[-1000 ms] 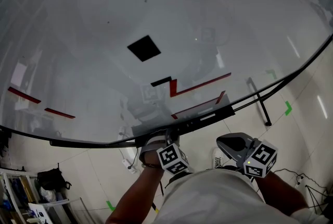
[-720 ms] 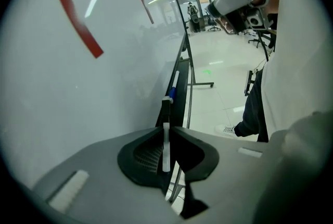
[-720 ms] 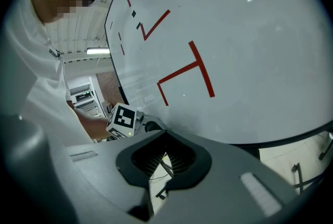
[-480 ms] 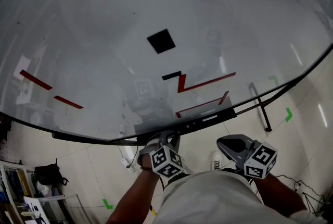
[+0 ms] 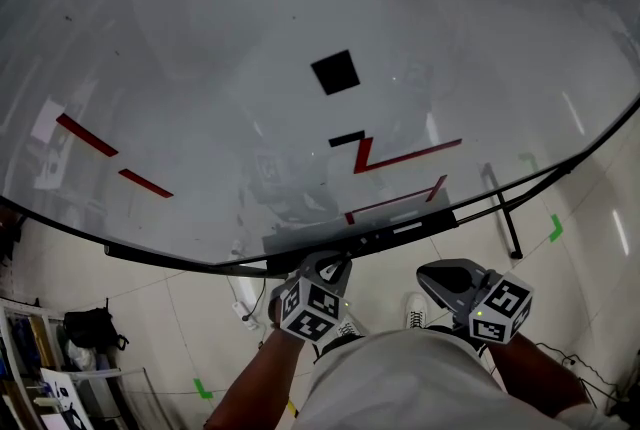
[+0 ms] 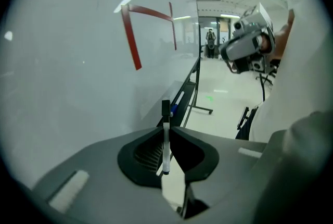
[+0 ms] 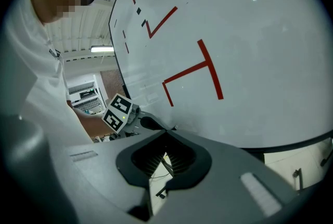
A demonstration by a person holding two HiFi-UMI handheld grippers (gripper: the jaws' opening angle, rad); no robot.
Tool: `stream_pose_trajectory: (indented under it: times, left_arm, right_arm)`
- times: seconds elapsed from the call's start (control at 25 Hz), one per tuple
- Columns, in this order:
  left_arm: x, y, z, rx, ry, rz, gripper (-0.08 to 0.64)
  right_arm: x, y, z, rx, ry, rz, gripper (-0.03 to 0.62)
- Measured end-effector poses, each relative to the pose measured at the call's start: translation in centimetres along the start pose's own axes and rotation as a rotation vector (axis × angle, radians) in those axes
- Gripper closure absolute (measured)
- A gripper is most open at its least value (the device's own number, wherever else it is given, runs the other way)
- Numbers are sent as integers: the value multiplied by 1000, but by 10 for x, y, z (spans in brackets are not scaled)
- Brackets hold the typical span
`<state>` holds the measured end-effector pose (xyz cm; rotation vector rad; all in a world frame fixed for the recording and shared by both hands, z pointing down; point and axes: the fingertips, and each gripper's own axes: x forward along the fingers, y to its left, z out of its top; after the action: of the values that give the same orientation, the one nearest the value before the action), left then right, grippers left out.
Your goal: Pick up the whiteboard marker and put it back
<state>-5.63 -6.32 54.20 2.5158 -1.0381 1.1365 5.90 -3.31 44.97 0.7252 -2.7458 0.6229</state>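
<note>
The whiteboard marker (image 6: 165, 140), white with a black cap, stands upright between the jaws of my left gripper (image 6: 166, 127), which is shut on it. In the head view the left gripper (image 5: 326, 270) sits just below the whiteboard's black tray (image 5: 400, 230), and the marker cannot be made out there. The tray (image 6: 185, 94) runs away along the board's foot, with a blue-capped marker (image 6: 177, 104) lying in it. My right gripper (image 5: 441, 275) hangs further right, below the tray; its jaws (image 7: 166, 133) are shut with nothing between them.
The large whiteboard (image 5: 200, 68) carries red lines and black squares. A stand leg (image 5: 498, 203) reaches out over the tiled floor, which has green tape marks (image 5: 553, 230). A shelf and a dark bag (image 5: 88, 330) are at the lower left.
My left gripper has shifted a little to the left under the tray. The head view has swung, so the board's marks sit further right. The right gripper has stayed put.
</note>
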Motion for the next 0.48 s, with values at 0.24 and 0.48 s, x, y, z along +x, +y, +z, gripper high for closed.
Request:
stream_pose_trajectory:
  times: [0.24, 0.48]
  left_arm:
    - [-14, 1, 11, -168, -105, -59, 505]
    - [-25, -10, 28, -364, -244, -187, 505]
  right_arm:
    - [1, 2, -2, 2, -1, 6, 591]
    - [1, 1, 0, -1, -2, 1, 591]
